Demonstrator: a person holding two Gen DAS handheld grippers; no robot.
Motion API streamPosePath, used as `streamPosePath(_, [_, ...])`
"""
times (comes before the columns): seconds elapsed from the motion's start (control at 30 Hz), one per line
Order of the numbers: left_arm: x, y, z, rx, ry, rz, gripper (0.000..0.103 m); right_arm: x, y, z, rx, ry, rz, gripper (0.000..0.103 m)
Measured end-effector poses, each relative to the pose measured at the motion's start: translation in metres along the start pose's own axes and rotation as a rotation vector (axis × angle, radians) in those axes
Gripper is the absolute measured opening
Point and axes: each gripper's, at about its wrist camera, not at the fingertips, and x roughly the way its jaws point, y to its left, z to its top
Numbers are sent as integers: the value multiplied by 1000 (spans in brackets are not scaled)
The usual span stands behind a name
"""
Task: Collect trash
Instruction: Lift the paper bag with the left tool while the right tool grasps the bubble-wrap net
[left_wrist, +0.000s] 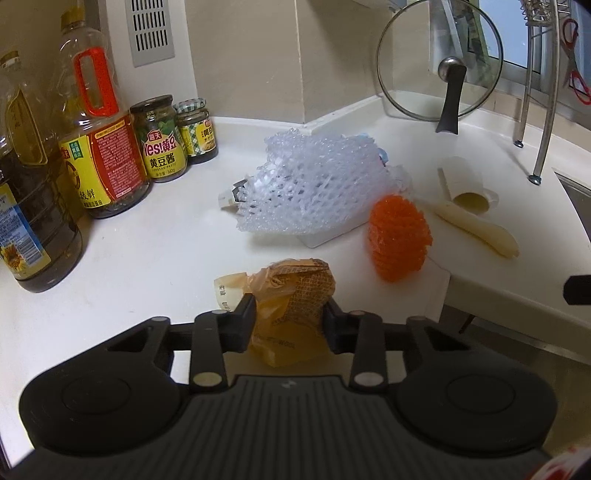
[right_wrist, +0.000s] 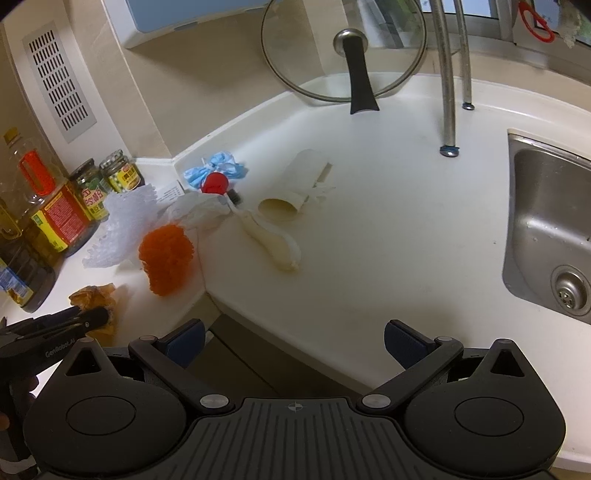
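My left fingers (left_wrist: 290, 321) were clamped on the wrapper (left_wrist: 291, 295) resting on the tabletop (left_wrist: 147, 258); orange net (left_wrist: 400, 238) lay ahead-right. My right fingers (right_wrist: 293, 341) stood apart, empty.

counter (right_wrist: 388, 229): smooth white surface with a soft sheen
sink (right_wrist: 535, 221), right of the counter: brushed steel, dull shine
lid (right_wrist: 317, 55), behind the counter: clear glass, metal knob
wrapper (left_wrist: 291, 295): thin crinkled orange plastic, glossy
white netting (left_wrist: 314, 184): foam mesh, matt
orange netting (left_wrist: 400, 238), beside the white netting: foam mesh, matt
jars (left_wrist: 162, 140), left of the white netting: glass, paper labels
tube (right_wrist: 295, 184): matt cardboard
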Motion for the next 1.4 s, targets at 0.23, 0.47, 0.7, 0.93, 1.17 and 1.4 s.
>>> streamPosePath(0.23, [-9, 17, -2, -26, -7, 16, 26, 7, 12, 3, -24, -4, 26, 103])
streamPosePath(0.47, [-26, 45, 1, -77, -33, 59, 25, 15, 29, 7, -68, -22, 69, 103])
streamPosePath(0.7, [-40, 69, 11, -112, -71, 90, 25, 28, 61, 21, -177, -97, 155, 101])
streamPosePath(0.93, [-39, 85, 22, -133, -95, 99, 25, 57, 96, 54, -298, -190, 241, 76])
streamPosePath(1.17, [-34, 98, 30, -142, -111, 106, 25, 98, 111, 79, -337, -178, 253, 59])
streamPosePath(1.4, [-33, 105, 29, -154, -106, 109, 25, 123, 117, 87, -355, -147, 254, 28])
